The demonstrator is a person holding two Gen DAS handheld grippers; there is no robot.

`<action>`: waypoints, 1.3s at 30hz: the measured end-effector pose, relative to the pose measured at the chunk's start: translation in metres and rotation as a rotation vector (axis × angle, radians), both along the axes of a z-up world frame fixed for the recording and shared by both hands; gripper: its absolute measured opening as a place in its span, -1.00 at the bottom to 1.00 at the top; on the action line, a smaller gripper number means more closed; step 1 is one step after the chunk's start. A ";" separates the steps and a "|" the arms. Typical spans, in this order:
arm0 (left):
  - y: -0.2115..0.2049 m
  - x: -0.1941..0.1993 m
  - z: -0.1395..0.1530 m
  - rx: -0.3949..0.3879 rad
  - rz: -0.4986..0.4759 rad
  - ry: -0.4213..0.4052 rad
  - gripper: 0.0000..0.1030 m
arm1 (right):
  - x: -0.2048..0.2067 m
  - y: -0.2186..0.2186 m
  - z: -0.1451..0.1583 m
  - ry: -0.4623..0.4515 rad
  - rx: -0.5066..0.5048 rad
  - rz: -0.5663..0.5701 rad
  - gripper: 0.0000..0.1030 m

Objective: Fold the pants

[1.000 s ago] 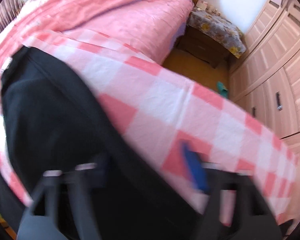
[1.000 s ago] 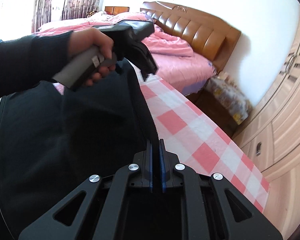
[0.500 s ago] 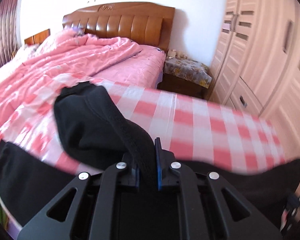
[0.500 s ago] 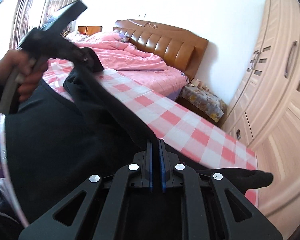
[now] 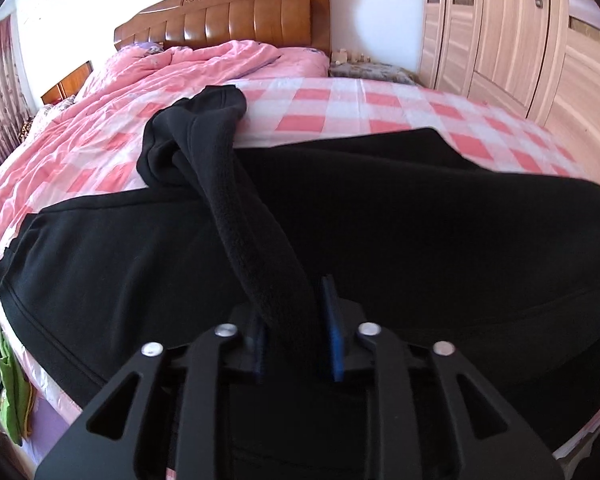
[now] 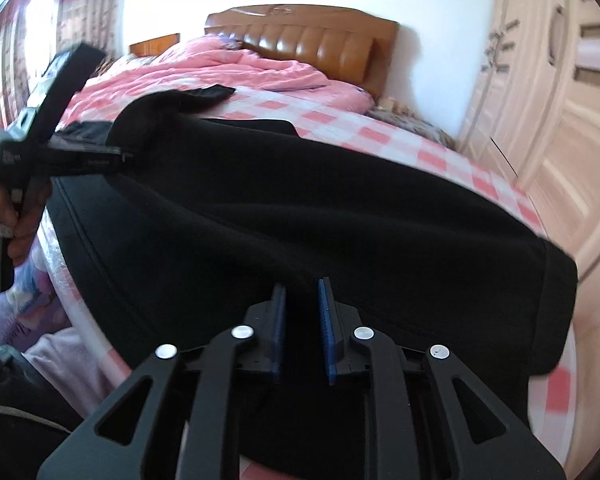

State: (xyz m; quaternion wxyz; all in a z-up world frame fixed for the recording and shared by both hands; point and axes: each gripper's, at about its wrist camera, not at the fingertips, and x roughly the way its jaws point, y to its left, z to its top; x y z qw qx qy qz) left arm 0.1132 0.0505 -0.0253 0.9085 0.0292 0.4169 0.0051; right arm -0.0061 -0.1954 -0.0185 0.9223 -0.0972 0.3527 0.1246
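**Both tongs loosening**

The left tongs (image 5: 296,328) point down at a slant, their jaws just opened partway, a strip of black pants (image 5: 260,264) lying between the blue pads. The right tongs (image 6: 303,324) have also just opened a little, nothing clamped. A hand (image 6: 18,220) grips the left handle.

Both wrist cameras sit close above the black fleece pants (image 5: 380,220) (image 6: 300,208), facing down the pink checked bed (image 5: 380,108) (image 6: 380,136) toward the brown wooden headboard (image 5: 240,8) (image 6: 312,40). The right view also catches the left gripper (image 6: 120,152).
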 end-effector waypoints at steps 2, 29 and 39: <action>0.001 -0.001 -0.001 0.003 -0.003 -0.007 0.15 | -0.011 -0.009 -0.003 0.021 0.063 -0.027 -0.38; 0.005 0.025 -0.004 0.112 -0.040 -0.039 -0.67 | 0.015 -0.157 -0.017 0.071 0.615 -0.535 0.08; 0.006 0.008 0.032 0.090 -0.053 -0.154 -0.82 | -0.021 -0.140 0.023 -0.108 0.435 -0.502 -0.59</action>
